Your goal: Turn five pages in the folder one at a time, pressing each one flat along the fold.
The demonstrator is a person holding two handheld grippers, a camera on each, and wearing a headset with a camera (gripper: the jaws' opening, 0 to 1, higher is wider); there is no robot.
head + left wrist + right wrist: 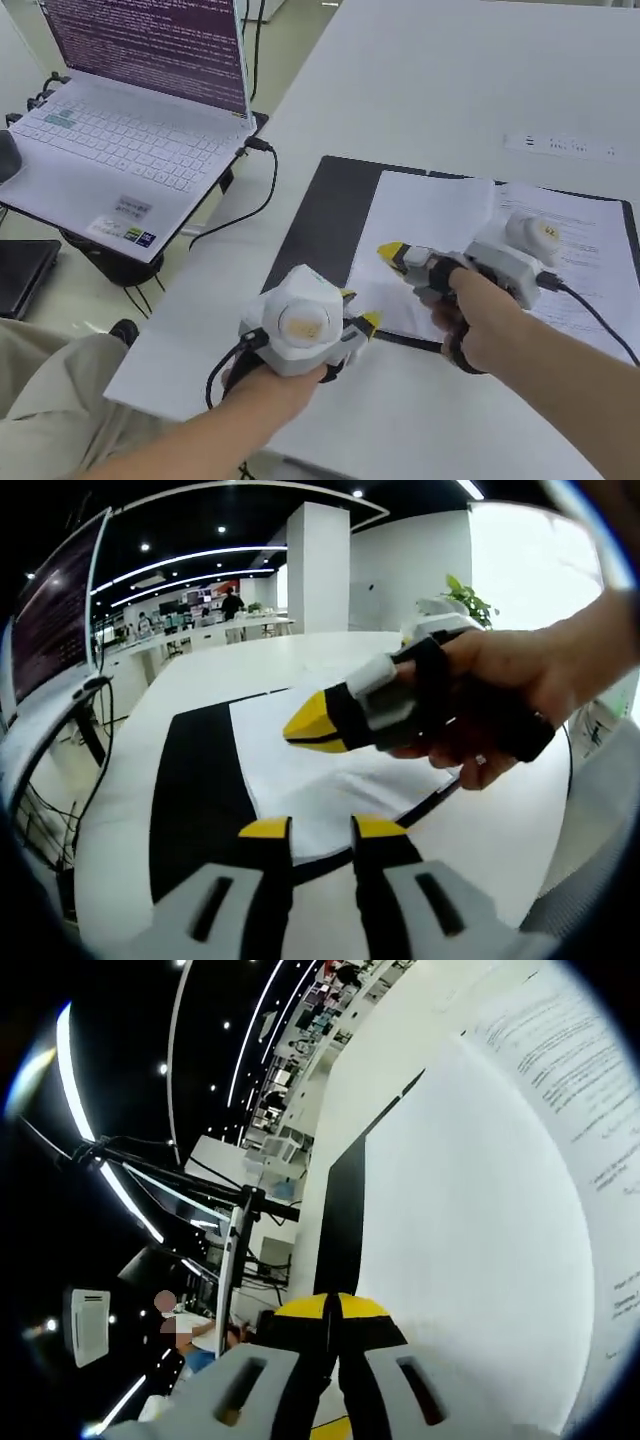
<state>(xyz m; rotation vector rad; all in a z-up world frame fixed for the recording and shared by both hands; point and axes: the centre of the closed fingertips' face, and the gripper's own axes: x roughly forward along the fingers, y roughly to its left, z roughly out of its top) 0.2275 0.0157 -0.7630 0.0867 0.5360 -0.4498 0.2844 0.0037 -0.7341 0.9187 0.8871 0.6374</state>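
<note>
A black folder (315,220) lies open on the white table. A blank white page (430,225) rests over its left half and a printed page (590,250) lies on the right. My right gripper (392,252) is shut, its yellow tips low over the blank page near its front edge; I cannot tell whether they touch it. In the right gripper view the shut tips (330,1310) point along the blank page (470,1220) beside the black cover (340,1210). My left gripper (358,308) is open just off the folder's front edge. Its tips (320,828) hold nothing, and the right gripper (315,723) is ahead of them.
An open white laptop (130,110) sits at the left on a stand, its black cable (265,190) looping down near the folder's left edge. The table's front-left edge (150,340) is close to my left hand. A small white label strip (565,147) lies beyond the folder.
</note>
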